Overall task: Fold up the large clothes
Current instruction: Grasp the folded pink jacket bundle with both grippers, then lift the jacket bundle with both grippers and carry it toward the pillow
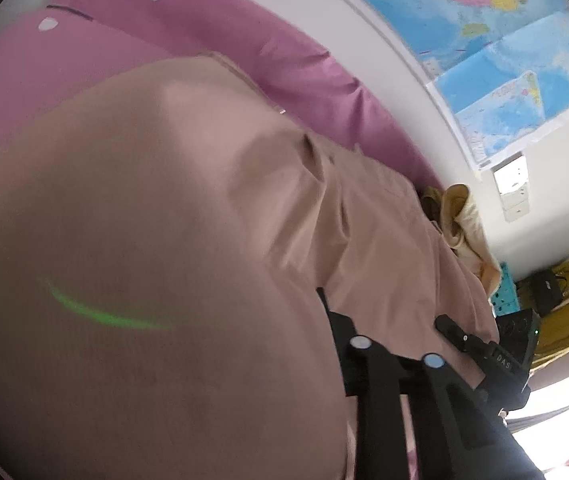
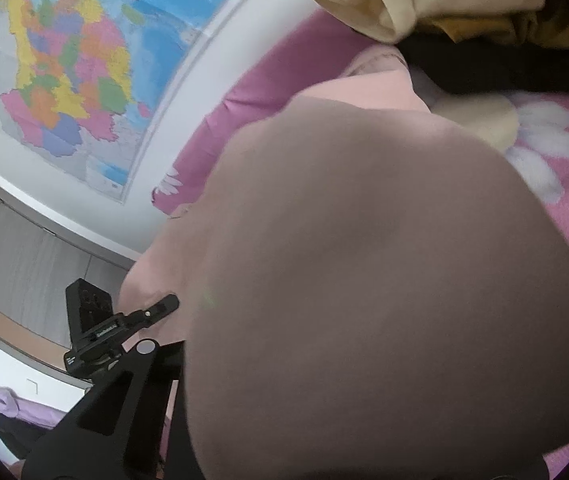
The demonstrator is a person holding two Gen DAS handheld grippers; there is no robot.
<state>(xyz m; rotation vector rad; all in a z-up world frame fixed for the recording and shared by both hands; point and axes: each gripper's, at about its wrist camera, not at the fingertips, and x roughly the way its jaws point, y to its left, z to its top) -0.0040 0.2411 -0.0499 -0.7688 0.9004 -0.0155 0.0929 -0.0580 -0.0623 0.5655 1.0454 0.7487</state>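
Pink bedding (image 1: 284,64) with white flowers is covering the bed, and it is running up to a white wall where a coloured map (image 1: 496,40) is hanging. In the left wrist view, the beige garment (image 1: 172,208) is lying on this bedding and is bulging close over the lens, so it is filling the left and the middle. Its far hem is ending just short of the wall, with a pink strip free along it. Lower right, the left gripper (image 1: 380,344) is closing on a fold of the garment. To the right, a yellow cloth pile (image 1: 460,216) is sitting at the garment's end. In the right wrist view, the right gripper (image 2: 172,344) is half hidden under the cloth, so I cannot tell its state.
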